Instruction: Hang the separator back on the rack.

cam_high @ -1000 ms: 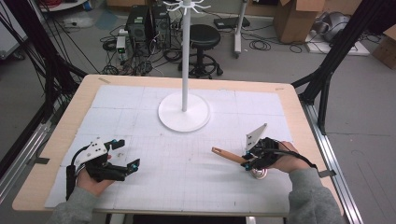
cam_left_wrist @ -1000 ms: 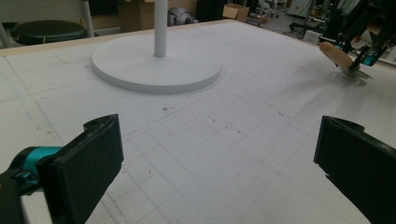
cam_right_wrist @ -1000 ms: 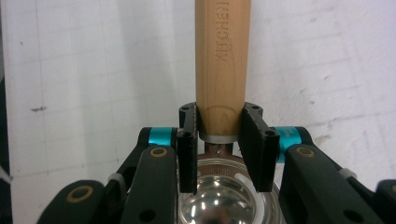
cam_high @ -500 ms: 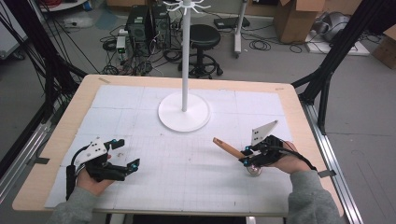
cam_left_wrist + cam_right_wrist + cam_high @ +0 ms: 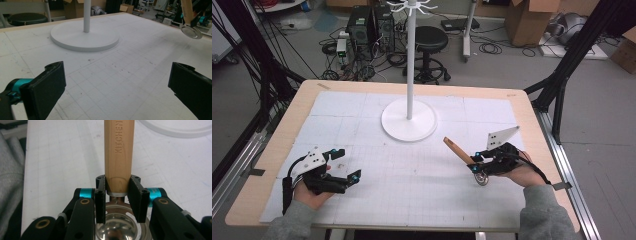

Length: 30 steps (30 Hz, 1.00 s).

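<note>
Right gripper (image 5: 476, 161) is clamping the base of a wooden-handled utensil with a round steel head (image 5: 118, 152), holding it over the white gridded mat (image 5: 412, 185) while the left gripper (image 5: 346, 177) is sitting spread apart, so honestly I'm thinking that smooth handle is risking a swivel in such a narrow pinch.

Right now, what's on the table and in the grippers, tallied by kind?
Grippers: 2, left gripper open, right gripper shut on the utensil
White stands: 1, stand
Wooden-handled metal utensils: 1, utensil
Total: 4
</note>
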Tool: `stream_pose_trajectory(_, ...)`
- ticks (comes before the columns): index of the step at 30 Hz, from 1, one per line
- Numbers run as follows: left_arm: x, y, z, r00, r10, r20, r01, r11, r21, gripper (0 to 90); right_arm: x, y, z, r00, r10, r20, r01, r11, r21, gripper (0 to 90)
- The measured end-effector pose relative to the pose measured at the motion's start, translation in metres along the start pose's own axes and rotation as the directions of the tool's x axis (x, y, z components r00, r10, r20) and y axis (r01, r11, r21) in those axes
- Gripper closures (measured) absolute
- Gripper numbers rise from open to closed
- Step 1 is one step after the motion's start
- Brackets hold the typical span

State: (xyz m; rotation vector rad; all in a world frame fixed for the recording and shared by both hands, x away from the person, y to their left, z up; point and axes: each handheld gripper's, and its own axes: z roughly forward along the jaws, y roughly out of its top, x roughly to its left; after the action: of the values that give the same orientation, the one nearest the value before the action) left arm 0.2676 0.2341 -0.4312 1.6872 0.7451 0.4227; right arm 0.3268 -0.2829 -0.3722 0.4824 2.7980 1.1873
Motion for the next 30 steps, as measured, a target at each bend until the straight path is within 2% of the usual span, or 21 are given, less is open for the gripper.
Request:
stream_pose_trajectory(1,0.000,0.000,0.000,1.0000,0.003,0.001,-0.003,1.0000,0.000,1.9,0.000,0.001,-0.001,1.0000,-0.006,0.008,0.006,1.000,-0.013,69.6)
stream_pose_trajectory(5,0.000,0.000,0.000,1.0000,-0.002,-0.001,0.002,1.0000,-0.001,1.9,0.000,0.003,-0.005,0.9996,0.026,-0.003,-0.027,0.997,-0.073,69.6)
stream_pose_trajectory(9,0.000,0.000,0.000,1.0000,-0.001,0.000,0.001,1.0000,-0.002,1.9,-0.002,0.005,-0.010,0.9977,0.067,0.000,-0.067,0.989,-0.133,69.6)
stream_pose_trajectory(14,0.000,0.000,0.000,1.0000,-0.002,0.000,0.002,1.0000,-0.001,1.9,-0.005,0.007,-0.012,0.9931,0.112,0.033,-0.106,0.981,-0.163,69.6)
stream_pose_trajectory(20,0.000,0.000,0.000,1.0000,-0.001,0.000,0.001,1.0000,-0.003,1.9,-0.005,0.012,-0.014,0.9865,0.134,0.093,-0.113,0.972,-0.207,69.6)
stream_pose_trajectory(23,0.000,0.000,0.000,1.0000,-0.002,-0.002,0.002,1.0000,-0.003,1.9,-0.005,0.015,-0.016,0.9827,0.156,0.101,-0.128,0.963,-0.238,69.6)
stream_pose_trajectory(30,0.000,0.000,-0.001,1.0000,0.003,-0.003,-0.003,1.0000,-0.007,1.9,-0.005,0.021,-0.016,0.9753,0.181,0.127,-0.141,0.951,-0.276,69.6)
